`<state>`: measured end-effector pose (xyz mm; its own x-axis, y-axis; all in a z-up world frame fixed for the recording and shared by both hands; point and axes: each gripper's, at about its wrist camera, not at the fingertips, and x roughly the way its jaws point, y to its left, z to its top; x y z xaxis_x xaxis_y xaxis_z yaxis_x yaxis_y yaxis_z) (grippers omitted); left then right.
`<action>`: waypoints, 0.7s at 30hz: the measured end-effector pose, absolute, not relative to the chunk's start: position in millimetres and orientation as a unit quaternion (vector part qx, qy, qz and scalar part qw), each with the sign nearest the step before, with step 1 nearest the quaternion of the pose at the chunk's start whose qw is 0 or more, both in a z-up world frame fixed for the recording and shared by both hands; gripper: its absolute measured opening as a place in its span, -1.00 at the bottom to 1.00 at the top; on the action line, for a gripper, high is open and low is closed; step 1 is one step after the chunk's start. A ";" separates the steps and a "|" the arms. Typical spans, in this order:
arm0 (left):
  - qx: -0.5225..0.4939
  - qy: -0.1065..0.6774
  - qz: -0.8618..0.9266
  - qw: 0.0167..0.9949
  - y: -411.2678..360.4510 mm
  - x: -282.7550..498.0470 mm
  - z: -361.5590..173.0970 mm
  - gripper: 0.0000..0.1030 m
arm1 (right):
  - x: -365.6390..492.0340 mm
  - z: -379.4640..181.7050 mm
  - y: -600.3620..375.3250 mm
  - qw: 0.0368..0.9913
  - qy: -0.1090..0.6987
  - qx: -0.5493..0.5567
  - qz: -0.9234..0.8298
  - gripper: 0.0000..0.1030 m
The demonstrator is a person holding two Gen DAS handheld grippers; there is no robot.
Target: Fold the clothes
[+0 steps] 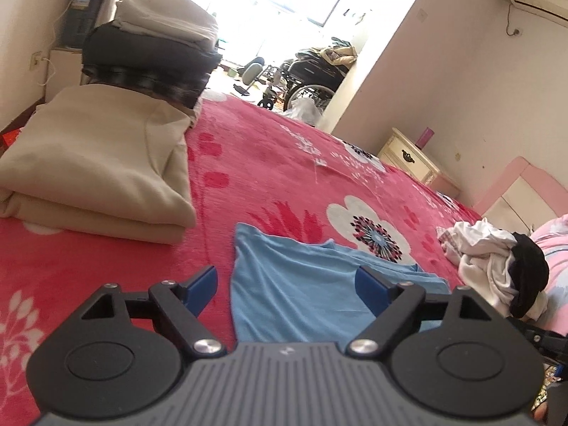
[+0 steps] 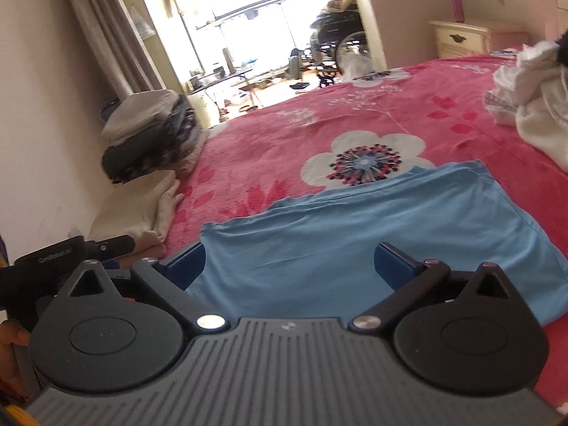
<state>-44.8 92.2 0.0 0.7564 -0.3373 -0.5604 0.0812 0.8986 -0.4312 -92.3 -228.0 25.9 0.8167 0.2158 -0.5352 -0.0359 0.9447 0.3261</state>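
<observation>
Between and ahead of both sets of parted, empty fingers, the blue garment [image 2: 372,234] lies spread flat on the bed [image 2: 408,113], apparently smoothed for folding, folded stacks [image 1: 96,163] set left.

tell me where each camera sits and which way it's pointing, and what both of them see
Left wrist: sits on the left gripper, low over the red floral blanket, facing along its open blue fingers over the blue garment toward the bright window; the folded beige garment is at its left.
Right wrist: sits on the right gripper, also open, above the blue garment, facing the same window; the other gripper's handle and a hand show at its left edge.
Shared: blue garment, blanket, folded stack, unfolded white pile, wheelchair.
</observation>
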 end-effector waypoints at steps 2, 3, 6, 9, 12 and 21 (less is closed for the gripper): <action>-0.195 0.328 -0.111 0.918 95.3 -46.3 0.0 0.67 | -93.9 29.5 -223.2 0.943 0.289 0.147 0.077 0.98; -0.194 0.327 -0.110 0.918 96.6 -47.1 0.1 0.67 | -95.2 31.1 -220.7 0.944 0.285 0.145 0.082 0.98; -0.188 0.324 -0.108 0.921 99.9 -47.9 0.5 0.68 | -100.7 32.0 -212.9 0.953 0.259 0.137 0.082 0.98; -0.189 0.325 -0.104 0.921 104.0 -48.8 -0.9 0.68 | -100.2 29.9 -203.3 0.956 0.259 0.112 0.083 0.98; -0.192 0.329 -0.093 0.920 109.1 -49.3 -3.4 0.68 | -94.9 22.6 -198.6 0.950 0.286 0.097 0.085 0.98; -0.176 0.360 -0.029 0.916 130.8 -47.5 -10.7 0.68 | -95.3 -11.9 -144.7 0.931 0.313 -0.051 0.182 0.98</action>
<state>-47.5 130.8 -10.7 0.7388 -0.1795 -0.6495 -0.0742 0.9364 -0.3431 -95.3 -144.7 -11.9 0.7375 0.3068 -0.6017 -0.3705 0.9286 0.0194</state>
